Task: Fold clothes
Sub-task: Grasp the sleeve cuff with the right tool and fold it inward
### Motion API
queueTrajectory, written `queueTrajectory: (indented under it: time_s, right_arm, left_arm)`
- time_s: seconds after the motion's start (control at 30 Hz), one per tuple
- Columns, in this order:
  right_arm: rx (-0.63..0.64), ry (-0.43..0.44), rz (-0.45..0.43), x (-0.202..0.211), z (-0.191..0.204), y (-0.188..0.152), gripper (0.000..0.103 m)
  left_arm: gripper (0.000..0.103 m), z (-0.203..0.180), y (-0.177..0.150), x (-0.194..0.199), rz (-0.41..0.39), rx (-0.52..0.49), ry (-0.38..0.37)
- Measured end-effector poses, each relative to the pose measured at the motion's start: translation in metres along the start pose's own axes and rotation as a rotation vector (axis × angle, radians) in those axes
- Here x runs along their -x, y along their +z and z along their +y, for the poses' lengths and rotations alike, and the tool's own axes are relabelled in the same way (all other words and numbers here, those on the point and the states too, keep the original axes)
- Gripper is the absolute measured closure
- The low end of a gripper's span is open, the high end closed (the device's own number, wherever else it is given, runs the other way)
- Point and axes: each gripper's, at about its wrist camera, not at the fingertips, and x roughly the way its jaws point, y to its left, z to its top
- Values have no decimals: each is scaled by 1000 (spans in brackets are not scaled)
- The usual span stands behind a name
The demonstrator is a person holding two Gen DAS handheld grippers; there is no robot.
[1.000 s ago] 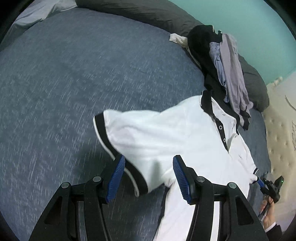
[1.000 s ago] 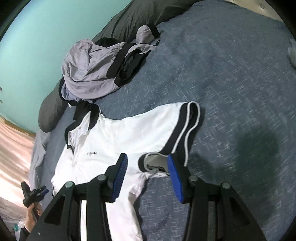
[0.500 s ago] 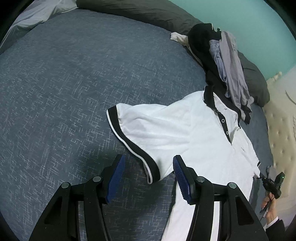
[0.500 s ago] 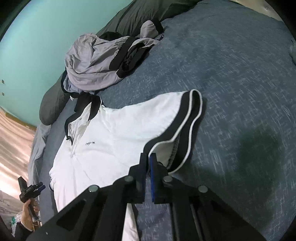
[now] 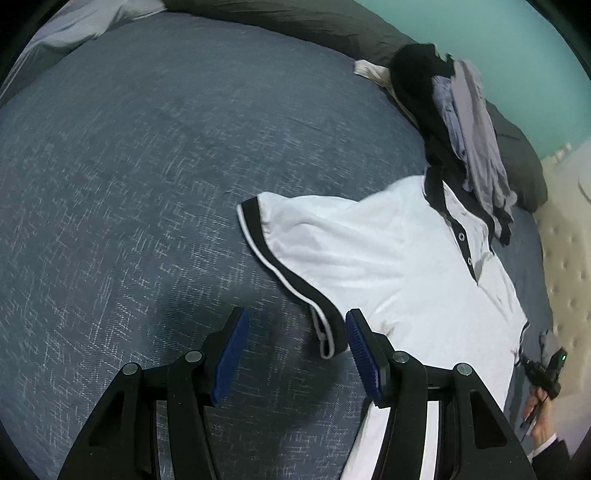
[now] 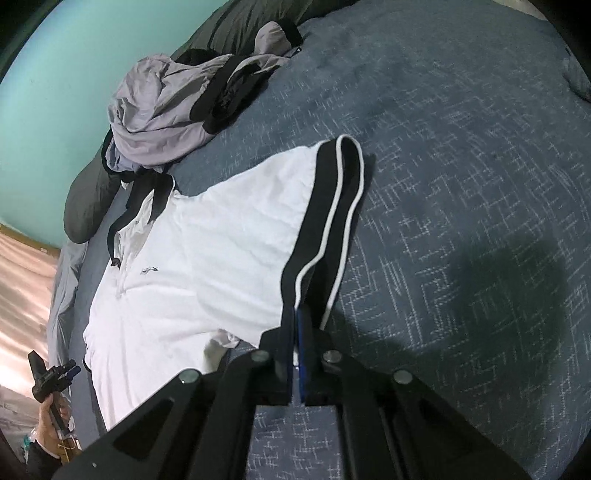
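A white polo shirt point(image 5: 399, 258) with black collar and black-and-white sleeve cuffs lies face up on the blue bed cover point(image 5: 147, 184). My left gripper point(image 5: 295, 343) is open just above the bed; the near sleeve's cuff point(image 5: 325, 328) lies beside its right finger, not held. In the right wrist view the shirt point(image 6: 207, 258) spreads to the left. My right gripper point(image 6: 295, 317) is shut on the other sleeve's black cuff point(image 6: 325, 229) and holds it lifted off the bed.
A heap of grey and black clothes point(image 6: 166, 107) lies beyond the shirt's collar, against dark pillows point(image 5: 295, 22) and a teal wall. It also shows in the left wrist view point(image 5: 461, 96). A padded headboard point(image 5: 569, 258) stands at the right.
My left gripper let the sleeve drop and backed off; the sleeve now lies flat. My right gripper closed on the other sleeve's cuff and has lifted it.
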Motion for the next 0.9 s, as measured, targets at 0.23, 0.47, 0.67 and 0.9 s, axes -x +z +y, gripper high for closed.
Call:
queueTrajectory:
  time_s: [0.23,0.47,0.67,0.9]
  right_arm:
    - [-9,15,-34,5,-4,-7,102]
    - [5,7,-60,6,-1,-11,99]
    - [-86,60,-106,10,-9,1,69]
    - [-127,71,-157,11,-12,16,69]
  left_arm:
    - [44,6,-2,-2,7,4,-2]
    - [44,3,-4,0,7,13,-31]
    - [44,-4,-3,1,9,0,-40]
    - [44,-9,-2,-3,12,-6,-39]
